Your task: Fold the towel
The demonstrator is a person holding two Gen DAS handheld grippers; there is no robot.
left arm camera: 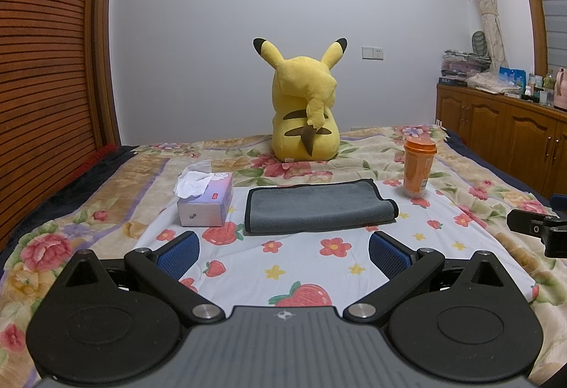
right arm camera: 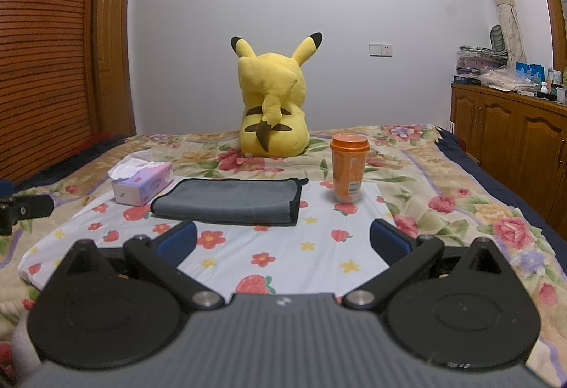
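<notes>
A grey towel (left arm camera: 319, 207) with a black hem lies folded flat on a white strawberry-print cloth (left arm camera: 319, 267) on the bed. It also shows in the right wrist view (right arm camera: 230, 202). My left gripper (left arm camera: 283, 251) is open and empty, a short way in front of the towel's near edge. My right gripper (right arm camera: 281, 242) is open and empty, in front of the towel's right end. Part of the right gripper (left arm camera: 538, 228) shows at the right edge of the left wrist view, and part of the left gripper (right arm camera: 21, 211) at the left edge of the right wrist view.
A tissue box (left arm camera: 205, 200) stands left of the towel. An orange lidded cup (left arm camera: 418, 168) stands to its right. A yellow plush toy (left arm camera: 304, 108) sits behind on the floral bedspread (left arm camera: 88, 211). A wooden cabinet (left arm camera: 503, 125) is at the right, a slatted wardrobe (left arm camera: 46, 69) at the left.
</notes>
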